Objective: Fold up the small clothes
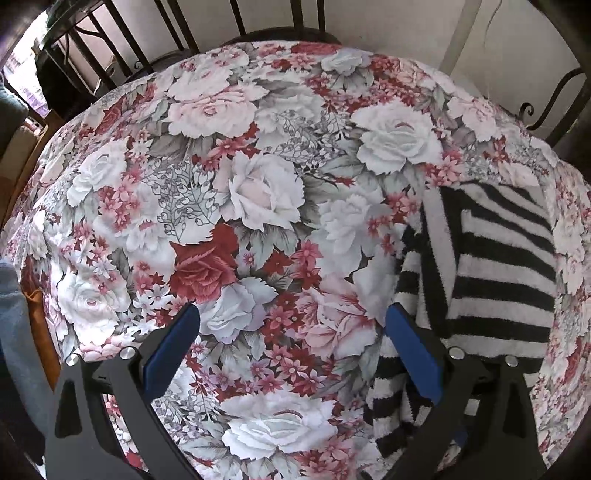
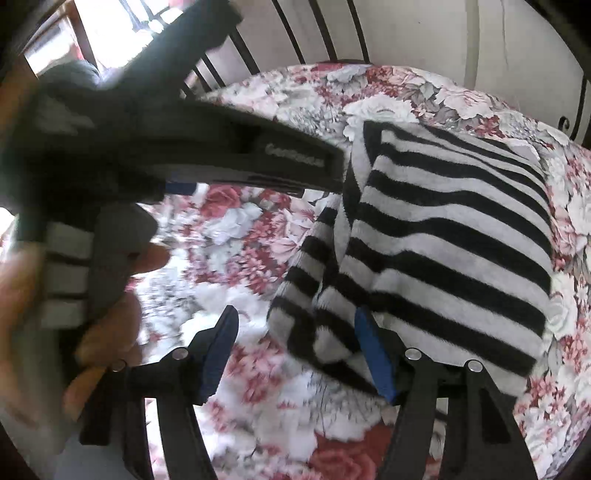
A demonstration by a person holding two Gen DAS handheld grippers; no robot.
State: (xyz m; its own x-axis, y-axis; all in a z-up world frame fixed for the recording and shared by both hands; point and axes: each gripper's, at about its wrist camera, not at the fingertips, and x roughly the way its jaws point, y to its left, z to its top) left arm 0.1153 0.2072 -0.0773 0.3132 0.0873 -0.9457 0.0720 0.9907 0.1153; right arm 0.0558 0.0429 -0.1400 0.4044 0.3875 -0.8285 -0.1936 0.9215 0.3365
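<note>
A black-and-white striped fuzzy garment (image 1: 491, 258) lies partly folded on the floral tablecloth (image 1: 240, 192), at the right of the left wrist view. My left gripper (image 1: 291, 321) is open and empty above the cloth, its right finger (image 1: 413, 354) beside the garment's left edge. In the right wrist view the garment (image 2: 454, 236) fills the right half. My right gripper (image 2: 295, 321) is open, its jaws wide apart over the garment's near left corner; nothing is clamped. The left gripper's body (image 2: 192, 147) and the hand holding it show blurred at the left.
The floral cloth covers a round table (image 2: 258, 424). Dark metal chair backs (image 1: 177, 33) stand behind the table against a pale wall. Another chair back (image 1: 565, 103) curves at the right. An orange-brown surface (image 1: 35, 306) shows at the table's left edge.
</note>
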